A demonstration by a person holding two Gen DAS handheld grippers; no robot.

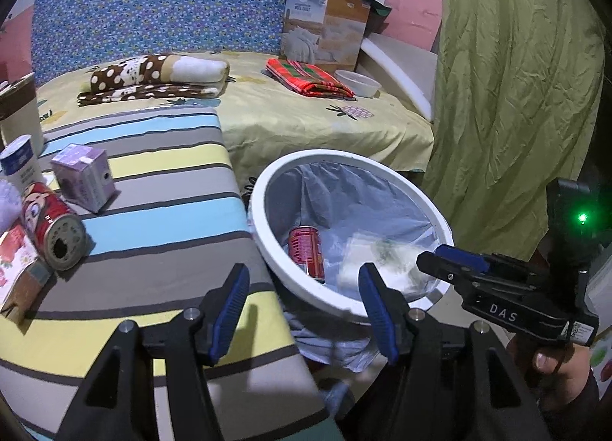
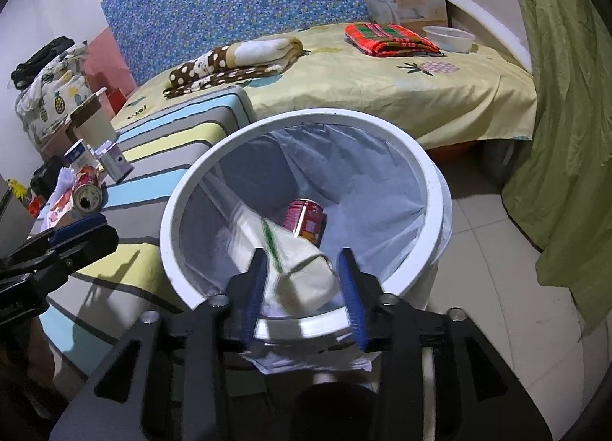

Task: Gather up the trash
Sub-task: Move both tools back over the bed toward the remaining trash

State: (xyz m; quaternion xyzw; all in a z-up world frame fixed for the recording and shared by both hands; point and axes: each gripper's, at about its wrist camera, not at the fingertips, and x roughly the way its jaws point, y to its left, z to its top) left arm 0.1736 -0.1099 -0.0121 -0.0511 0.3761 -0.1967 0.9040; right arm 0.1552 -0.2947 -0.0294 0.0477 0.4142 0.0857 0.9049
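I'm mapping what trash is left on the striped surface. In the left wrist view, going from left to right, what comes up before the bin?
Blue-and-white container → red can lying on its side → purple carton → white bin, with another red can inside.

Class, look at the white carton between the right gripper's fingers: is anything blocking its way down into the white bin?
Nothing visible does. The white carton hangs blurred over the white bin, whose mouth is open; only a red can lies inside.
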